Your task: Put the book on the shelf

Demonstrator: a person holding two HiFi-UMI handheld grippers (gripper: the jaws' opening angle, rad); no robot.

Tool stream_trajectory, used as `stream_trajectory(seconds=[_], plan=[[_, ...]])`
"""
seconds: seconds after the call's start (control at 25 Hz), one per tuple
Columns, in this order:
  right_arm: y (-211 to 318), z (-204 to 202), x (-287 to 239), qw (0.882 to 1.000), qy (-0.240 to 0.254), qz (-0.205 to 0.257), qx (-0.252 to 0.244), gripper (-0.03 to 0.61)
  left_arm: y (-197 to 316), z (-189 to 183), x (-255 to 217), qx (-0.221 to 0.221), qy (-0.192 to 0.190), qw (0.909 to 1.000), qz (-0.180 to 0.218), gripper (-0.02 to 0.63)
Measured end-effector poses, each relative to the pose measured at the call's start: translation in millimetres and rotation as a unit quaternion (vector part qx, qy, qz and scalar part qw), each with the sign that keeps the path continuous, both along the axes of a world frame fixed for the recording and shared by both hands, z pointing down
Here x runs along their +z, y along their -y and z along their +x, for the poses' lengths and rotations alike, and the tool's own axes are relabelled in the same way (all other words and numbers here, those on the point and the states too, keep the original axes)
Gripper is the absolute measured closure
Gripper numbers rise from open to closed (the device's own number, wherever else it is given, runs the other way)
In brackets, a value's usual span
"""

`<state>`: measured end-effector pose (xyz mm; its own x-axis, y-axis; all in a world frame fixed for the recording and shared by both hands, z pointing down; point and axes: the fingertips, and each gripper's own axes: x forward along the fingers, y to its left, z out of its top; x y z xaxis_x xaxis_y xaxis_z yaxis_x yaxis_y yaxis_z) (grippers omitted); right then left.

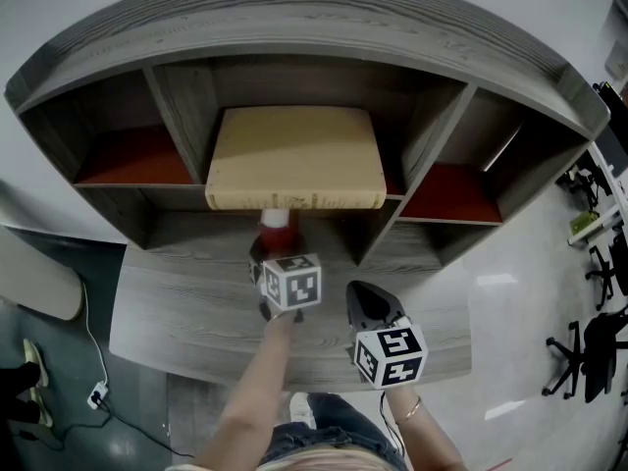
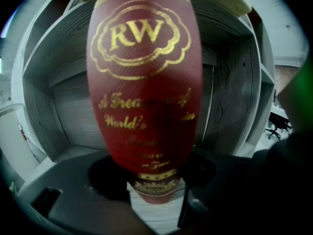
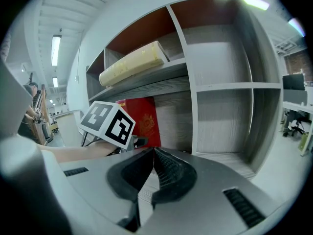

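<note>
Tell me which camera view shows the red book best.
The left gripper view: the red book fills it, its gold lettering readable. The head view shows only a red sliver under the tan book; the right gripper view shows part of its cover.

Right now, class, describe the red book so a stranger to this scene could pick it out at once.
Find the grey wooden shelf unit and look at its middle column. One level below a tan book stands the red book. It is upright and deep red with a gold RW crest; the tan one lies flat.
</note>
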<state>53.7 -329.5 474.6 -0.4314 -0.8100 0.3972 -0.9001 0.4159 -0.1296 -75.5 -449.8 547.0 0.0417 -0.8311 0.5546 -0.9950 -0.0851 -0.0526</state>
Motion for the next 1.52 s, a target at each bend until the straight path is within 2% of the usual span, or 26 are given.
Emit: stream_trajectory(seconds=[0.16, 0.56, 0.84, 0.96, 1.12, 1.4, 1.52], plan=[[-5, -2, -2, 1.000, 0.003, 0.001, 0.000, 0.569, -8, 0, -4, 0.004, 0.004, 1.0000, 0.001, 0.337], [-33, -9, -4, 1.000, 0.012, 0.004, 0.004, 0.569, -44, -8, -17, 0.013, -0.001, 0.9999, 0.009, 0.334], [-54, -14, -10, 1.000, 0.016, 0.013, 0.004, 0.569, -75, -6, -16, 0.036, -0.021, 0.9991, -0.003, 0.336], [-63, -18, -13, 1.000, 0.020, 0.017, 0.003, 0.569, -92, -3, -16, 0.060, -0.026, 0.9978, -0.012, 0.341], [-74, -24, -15, 1.000, 0.022, 0.021, -0.001, 0.569, -113, 2, -14, 0.091, -0.034, 0.9951, -0.021, 0.397], [-92, -36, -20, 0.999, 0.030, 0.031, -0.009, 0.569, -149, -1, -23, 0.113, -0.043, 0.9927, -0.005, 0.582], [-98, -38, -22, 0.999, 0.033, 0.034, -0.008, 0.569, -165, -2, -34, 0.126, -0.051, 0.9907, 0.008, 0.601]])
